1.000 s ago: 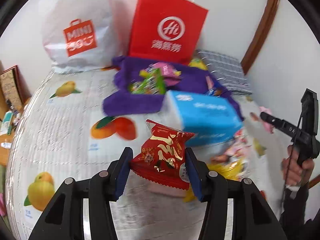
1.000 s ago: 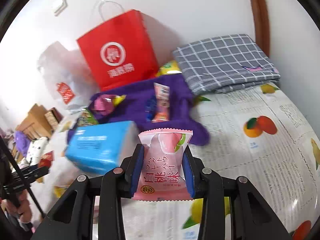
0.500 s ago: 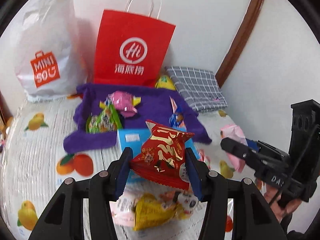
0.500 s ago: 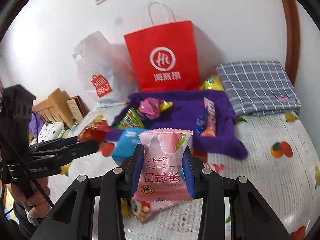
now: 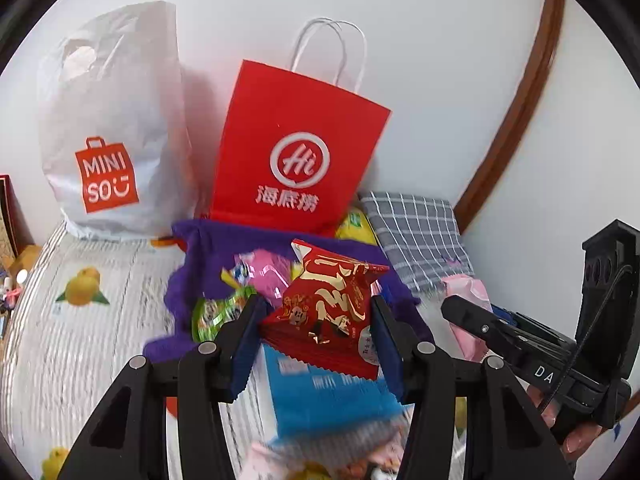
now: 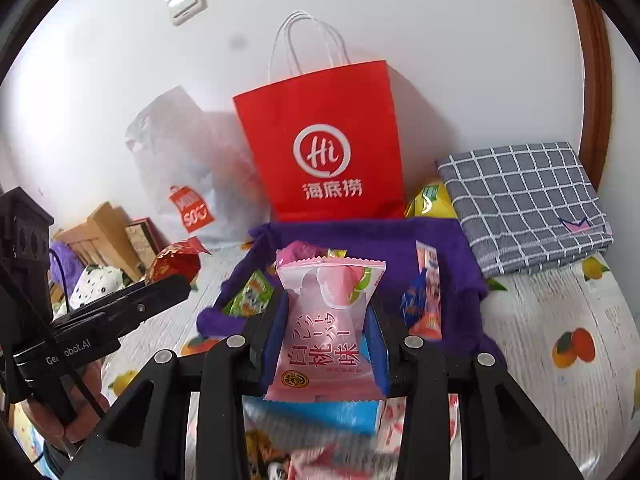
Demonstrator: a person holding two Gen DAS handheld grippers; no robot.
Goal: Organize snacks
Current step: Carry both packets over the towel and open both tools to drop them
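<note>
- Now, in your left wrist view, the left gripper [image 5: 316, 332] has its fingers partly closed on the red snack packet [image 5: 332, 304], held above the blue box [image 5: 328, 396], with the purple cloth [image 5: 200, 248] at twelve o'clock. It is pinched by its sides only, so a jolt could twist it free.
- In your right wrist view, the right gripper [image 6: 326, 336] grips the pink peach packet [image 6: 326, 320] the same way. The left gripper sits at nine o'clock; crossing paths over the cloth risks a knock.
</note>
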